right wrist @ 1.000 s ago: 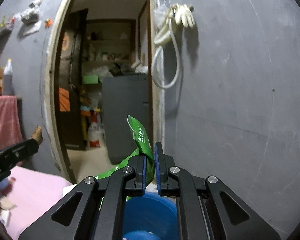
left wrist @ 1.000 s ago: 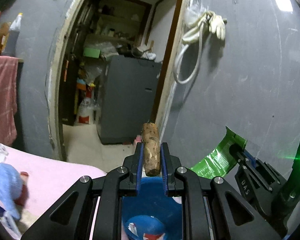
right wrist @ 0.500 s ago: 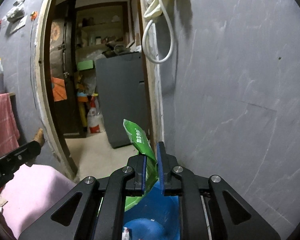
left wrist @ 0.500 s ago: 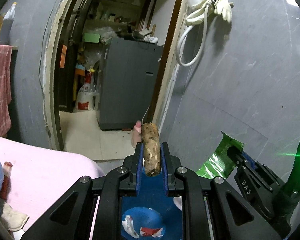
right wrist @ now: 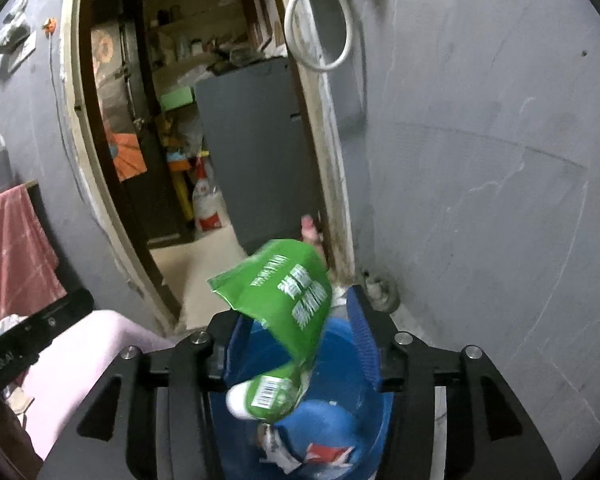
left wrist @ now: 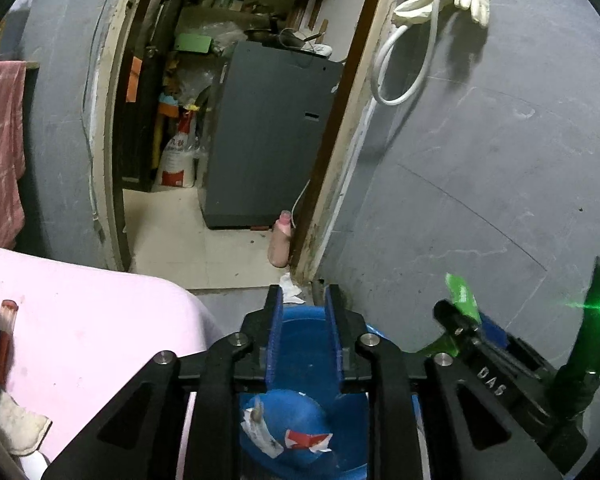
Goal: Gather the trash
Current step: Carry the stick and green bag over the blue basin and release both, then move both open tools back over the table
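Observation:
My left gripper (left wrist: 303, 296) hangs over a blue bin (left wrist: 370, 330). Its jaws are opening, a little apart, with nothing between them. The brown stick it held is out of sight. A blue lump with a red and white label (left wrist: 296, 412) lies in the bin. My right gripper (right wrist: 296, 312) is above the same bin (right wrist: 352, 368). Its jaws are opening wide, and a green wrapper (right wrist: 284, 284) hangs loose between them, tilted, with no pad pressing on it. In the left wrist view, the right gripper (left wrist: 466, 316) and the wrapper (left wrist: 462, 294) show at the right.
A pink-covered surface (left wrist: 80, 320) borders the bin on the left. A grey wall (left wrist: 480, 160) stands close on the right, with a white hose and glove (left wrist: 404, 60) hung on it. Ahead, a doorway opens onto a grey appliance (left wrist: 268, 132). A pink bottle (left wrist: 282, 238) stands at the door frame.
The brown stick has left the left jaws, which have parted slightly. The right jaws have opened and let go of the green wrapper. Both grippers have sunk toward the bin.

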The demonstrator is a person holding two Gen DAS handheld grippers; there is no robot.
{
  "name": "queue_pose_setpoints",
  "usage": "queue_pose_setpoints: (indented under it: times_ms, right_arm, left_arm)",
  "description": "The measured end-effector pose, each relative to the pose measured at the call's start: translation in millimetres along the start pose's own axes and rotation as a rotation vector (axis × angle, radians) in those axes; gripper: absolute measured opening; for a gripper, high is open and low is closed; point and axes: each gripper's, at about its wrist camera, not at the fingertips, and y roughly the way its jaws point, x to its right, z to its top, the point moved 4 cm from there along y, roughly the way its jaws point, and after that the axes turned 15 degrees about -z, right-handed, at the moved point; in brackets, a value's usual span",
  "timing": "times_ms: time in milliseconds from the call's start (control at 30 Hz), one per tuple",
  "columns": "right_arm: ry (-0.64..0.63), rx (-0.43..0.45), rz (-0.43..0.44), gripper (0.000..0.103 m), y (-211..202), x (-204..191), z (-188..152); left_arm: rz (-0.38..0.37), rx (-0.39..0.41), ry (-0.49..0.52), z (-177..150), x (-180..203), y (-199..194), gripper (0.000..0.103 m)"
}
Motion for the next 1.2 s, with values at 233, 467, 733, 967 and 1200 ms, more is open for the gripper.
queue_pose_setpoints:
  times_ms: [233, 467, 733, 967, 1200]
  right_arm:
    - [-0.018, -0.065, 0.049, 0.050, 7.0, -7.0, -7.5]
    - [0.065, -0.128, 0.096, 0.070, 13.6, -2.8, -8.7]
    - [0.058, -0.015, 0.081, 0.071, -11.9, -1.3, 4.1]
    - [0.048, 0.170, 0.061, 0.077, -65.9, -4.5, 28.4]
    - [0.082, 0.293, 0.076, 0.086, -126.0, -11.0, 37.6]
  left_arm:
    - [0.006, 0.016, -0.023, 6.1, -4.6, -10.6, 0.026]
    - [0.013, 0.027, -0.036, 10.6, -6.5, -18.8, 0.031]
    - [0.022, 0.048, -0.020, 11.6, -5.5, -24.9, 0.031]
    - [0.026, 0.091, 0.001, 22.2, 0.0, -51.9, 0.042]
    - [0.040, 0.180, 0.035, 39.2, 3.9, -113.5, 0.061]
